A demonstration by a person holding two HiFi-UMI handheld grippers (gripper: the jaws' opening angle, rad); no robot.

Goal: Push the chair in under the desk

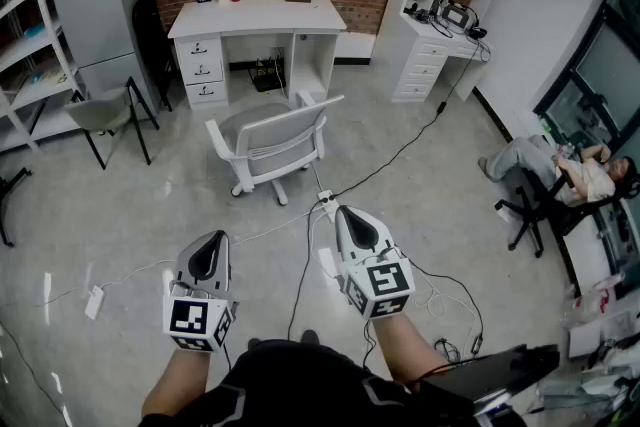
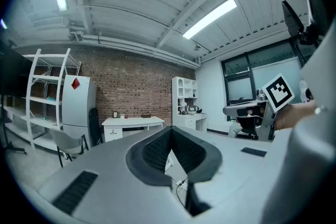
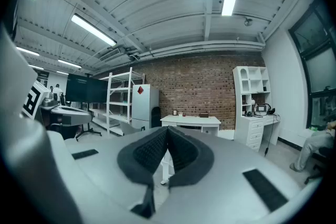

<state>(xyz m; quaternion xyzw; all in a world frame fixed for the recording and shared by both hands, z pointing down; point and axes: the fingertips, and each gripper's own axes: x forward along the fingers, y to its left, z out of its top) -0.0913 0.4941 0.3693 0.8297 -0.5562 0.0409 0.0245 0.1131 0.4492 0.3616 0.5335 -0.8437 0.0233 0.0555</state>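
- My left gripper (image 1: 207,253) hung at the near side, jaws pressed together with nothing between them, aimed toward the far wall.
- The desk (image 1: 258,15) stood against the far brick wall.
- The chair (image 1: 270,147) sat on the floor out in front of the desk, well apart from both grippers. Its seat faced far and left toward the desk, and its backrest was nearest me, running near-left to far-right.
- My right gripper (image 1: 352,220) was likewise closed and empty.
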